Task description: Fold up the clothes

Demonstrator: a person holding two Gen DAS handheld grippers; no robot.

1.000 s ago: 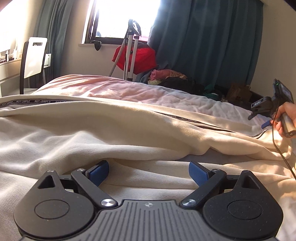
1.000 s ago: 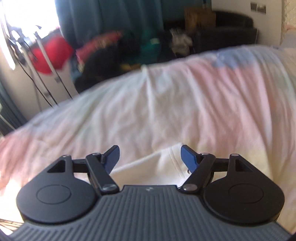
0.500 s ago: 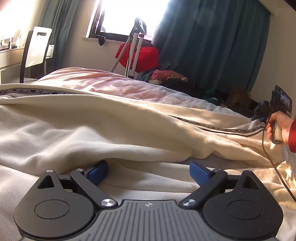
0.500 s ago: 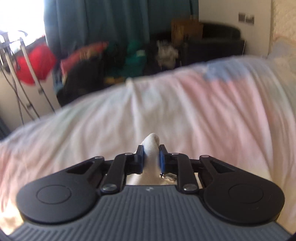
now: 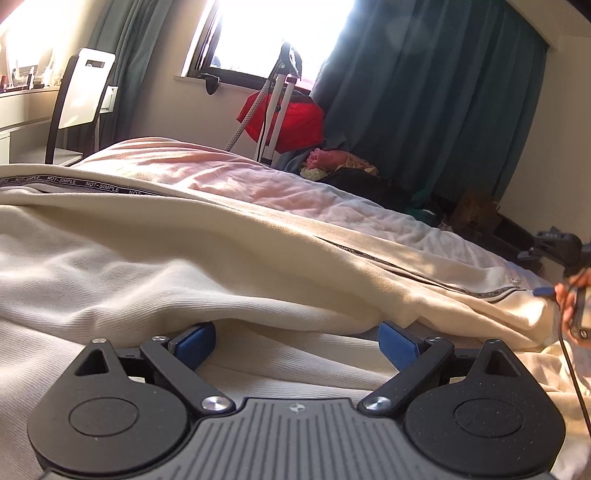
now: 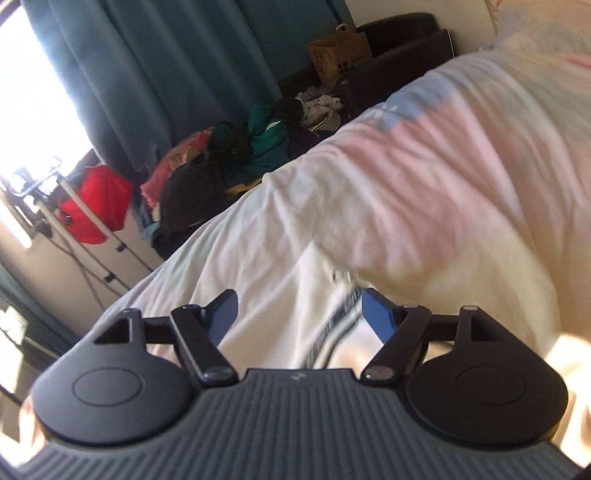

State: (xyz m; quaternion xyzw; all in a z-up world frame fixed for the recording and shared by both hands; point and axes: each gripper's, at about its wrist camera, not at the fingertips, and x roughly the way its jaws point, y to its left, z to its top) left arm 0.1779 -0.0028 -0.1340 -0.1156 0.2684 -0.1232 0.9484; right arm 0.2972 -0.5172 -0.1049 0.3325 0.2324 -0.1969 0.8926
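A cream garment [image 5: 207, 258] of finely ribbed knit lies spread across the bed [image 5: 221, 184], its soft folds rising in a long ridge that runs from the left down toward the right of the left wrist view. A narrow black woven tape [image 5: 74, 181] printed with repeating pale lettering edges the garment's far side, and a dark zip line [image 5: 424, 275] follows the same edge further right. The left gripper [image 5: 295, 341] sits low on the cloth with its blue, flat-faced pads [image 5: 397, 341] spread wide apart; the jaws are parted and grip nothing, though a loose fold of the knit overhangs just beyond the tips. At the right edge of that view a hand [image 5: 572, 299] holds the black handle of the other tool, a thin dark cable hanging below it. In the right wrist view the right gripper [image 6: 297, 314] has its jaws opening, blue pads apart, with the pale cloth and a striped ribbed band [image 6: 343, 314] lying between them but not pressed by either pad. Beneath the garment the bedcover [image 6: 424, 166] is a crumpled, smooth fabric in washed pink, white and light blue patches. Behind the bed hang heavy teal curtains [image 5: 424, 92] in deep vertical pleats beside a bright window [image 5: 277, 33]; a red cloth bag [image 5: 291, 125] hangs on a slim metal stand, a heap of mixed clothes [image 6: 221, 158] lies on the floor, and a brown paper bag [image 6: 340, 55] stands by a black sofa [image 6: 402, 44].
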